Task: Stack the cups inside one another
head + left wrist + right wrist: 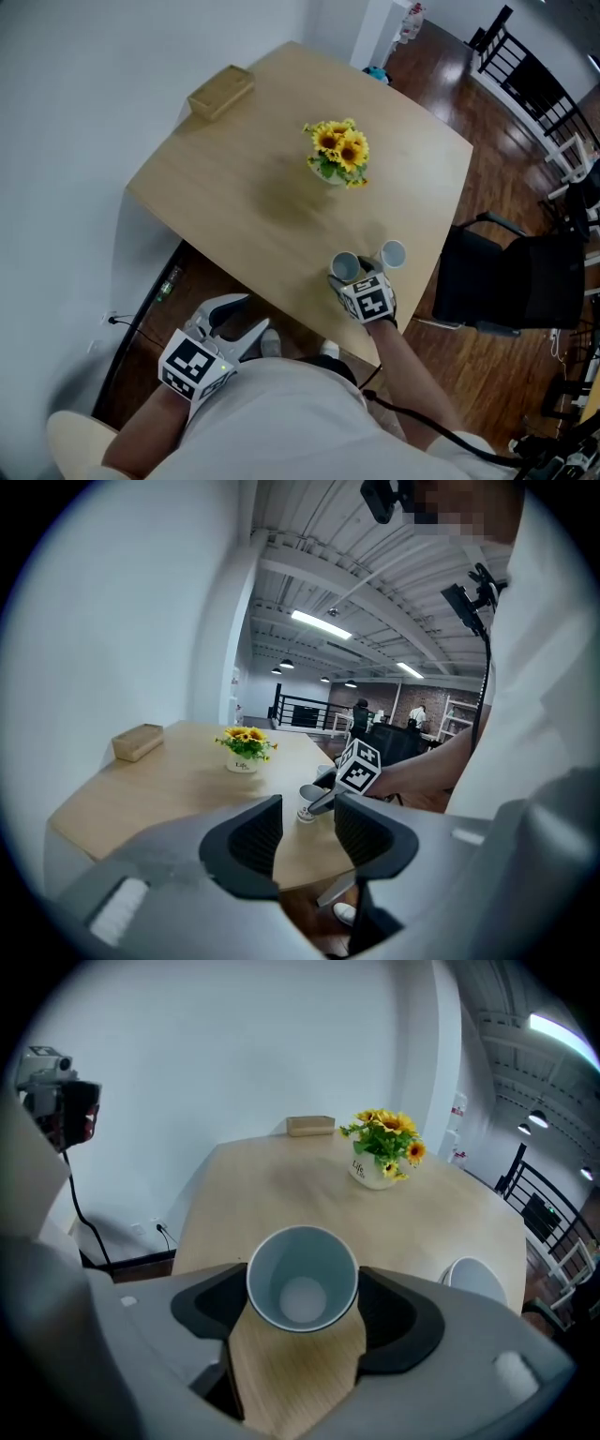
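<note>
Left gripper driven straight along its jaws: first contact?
Probably the cup clamped in the right gripper; it sits centred between the open left gripper's jaws. Depth is unclear, so the table edge could come first.

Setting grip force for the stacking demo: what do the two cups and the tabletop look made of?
Held cup: likely paper or thin plastic. It has a thin rim and a matte, pale grey-blue inside with no glare.
Second cup: same look, probably the same kind.
Table: light wood or wood-look laminate, with faint grain and a satin sheen. Which of the two cannot be told.
</note>
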`<state>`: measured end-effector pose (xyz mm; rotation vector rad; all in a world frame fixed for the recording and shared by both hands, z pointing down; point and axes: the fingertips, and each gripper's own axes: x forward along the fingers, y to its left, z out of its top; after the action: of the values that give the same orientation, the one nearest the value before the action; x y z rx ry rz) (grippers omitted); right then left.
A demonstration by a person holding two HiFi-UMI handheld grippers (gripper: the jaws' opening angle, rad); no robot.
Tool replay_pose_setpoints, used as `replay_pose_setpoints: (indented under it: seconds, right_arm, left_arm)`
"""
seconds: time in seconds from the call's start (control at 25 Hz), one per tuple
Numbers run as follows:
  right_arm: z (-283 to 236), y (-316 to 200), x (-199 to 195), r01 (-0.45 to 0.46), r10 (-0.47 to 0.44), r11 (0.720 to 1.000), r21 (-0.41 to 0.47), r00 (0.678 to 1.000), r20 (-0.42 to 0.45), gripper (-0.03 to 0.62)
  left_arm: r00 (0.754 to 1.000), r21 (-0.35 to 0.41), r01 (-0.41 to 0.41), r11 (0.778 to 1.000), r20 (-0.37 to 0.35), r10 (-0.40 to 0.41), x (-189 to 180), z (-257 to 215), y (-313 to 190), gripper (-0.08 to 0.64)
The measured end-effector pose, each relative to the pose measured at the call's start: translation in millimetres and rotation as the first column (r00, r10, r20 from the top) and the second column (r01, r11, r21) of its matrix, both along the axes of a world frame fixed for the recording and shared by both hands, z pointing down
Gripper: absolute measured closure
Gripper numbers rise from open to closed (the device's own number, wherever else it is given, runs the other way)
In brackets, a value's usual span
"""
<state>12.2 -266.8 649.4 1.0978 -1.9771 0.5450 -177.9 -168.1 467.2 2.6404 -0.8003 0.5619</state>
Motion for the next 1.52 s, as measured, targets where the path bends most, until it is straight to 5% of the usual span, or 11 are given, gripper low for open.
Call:
replay_pose_setpoints:
  seconds: [0.48, 0.88, 1.52]
  right_arm:
    - [-72, 20, -2, -0.023, 0.02, 0.999, 0.043, 0.998, 0.064, 0.229]
    - [-142, -2, 80, -0.111, 0.107, 0.983, 0.149, 0.994, 0.036, 0.23]
    - [-79, -29, 126, -0.076, 0.072, 0.988, 0.134, 0.997, 0.037, 0.221]
  left_arm:
    - [0.994, -0.002, -0.099, 0.995, -0.044, 0.099, 9, -1, -9, 0.376]
    - [0.982, 0.02, -0.163, 0.986, -0.096, 0.164, 62, -6, -27, 0.376]
    - [0.999, -0.017, -0.033, 0.999, -0.023, 0.032, 85, -4, -15, 0.376]
